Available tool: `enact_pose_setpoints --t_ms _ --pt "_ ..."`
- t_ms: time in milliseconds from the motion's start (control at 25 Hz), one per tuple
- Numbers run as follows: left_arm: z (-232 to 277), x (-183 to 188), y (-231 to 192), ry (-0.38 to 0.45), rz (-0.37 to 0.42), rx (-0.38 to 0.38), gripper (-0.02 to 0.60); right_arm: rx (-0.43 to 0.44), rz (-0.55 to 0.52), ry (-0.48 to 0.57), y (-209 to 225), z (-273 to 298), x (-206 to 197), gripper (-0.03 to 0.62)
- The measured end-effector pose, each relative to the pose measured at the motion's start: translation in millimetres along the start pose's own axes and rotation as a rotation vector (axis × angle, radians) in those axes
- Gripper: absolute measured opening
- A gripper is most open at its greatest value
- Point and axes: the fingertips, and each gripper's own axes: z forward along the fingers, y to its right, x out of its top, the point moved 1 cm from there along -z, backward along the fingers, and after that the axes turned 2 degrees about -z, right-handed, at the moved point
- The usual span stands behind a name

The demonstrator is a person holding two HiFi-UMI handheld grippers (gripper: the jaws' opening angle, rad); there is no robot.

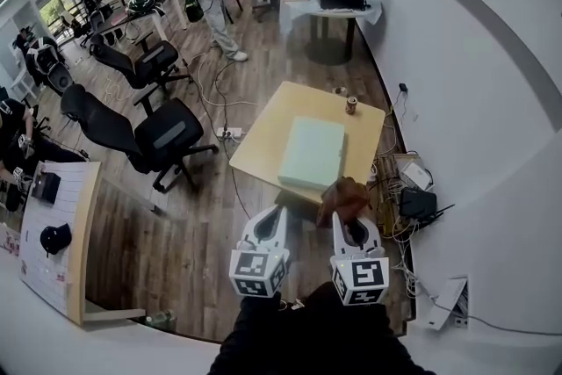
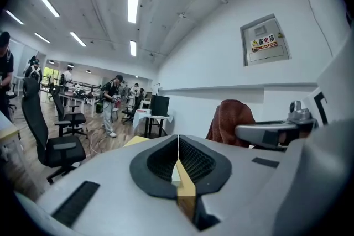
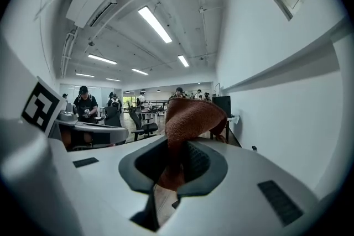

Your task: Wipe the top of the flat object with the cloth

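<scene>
The right gripper (image 3: pixel 176 162) is clamping a rust-brown terry cloth (image 3: pixel 191 119), its soft, nubby folds flopping over the jaws. The left gripper (image 2: pixel 178 158) beside it is sitting closed on nothing. Both are hovering short of the near edge of the square, light wooden counter (image 1: pixel 279 114), so the wiping seems not yet begun. The next move is likely calling for the cloth to be carried forward and pressed flat onto the pale green, smooth rectangular slab (image 1: pixel 313 152), which is lying from the counter's middle to its near edge. A small can (image 1: pixel 351 104) is standing by the far edge.
</scene>
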Motion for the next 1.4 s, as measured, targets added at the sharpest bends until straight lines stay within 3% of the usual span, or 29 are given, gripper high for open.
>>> enact_pose_setpoints --t_ms 280,560,1080,1400 --pt "0 -18 -18 -0.043 -0.03 0.006 0.034 0.011 0.024 -0.034 -10 10 -14 0.066" --pt "34 -29 -34 -0.065 -0.04 0.024 0.035 0.029 0.032 -0.103 4 43 -35 0.067" --pt "183 -5 -98 -0.115 -0.045 0.066 0.035 0.078 0.074 -0.185 74 196 -41 0.067" --pt "281 4 -127 -0.182 -0.019 0.049 0.035 0.09 0.111 -0.224 121 286 -41 0.067"
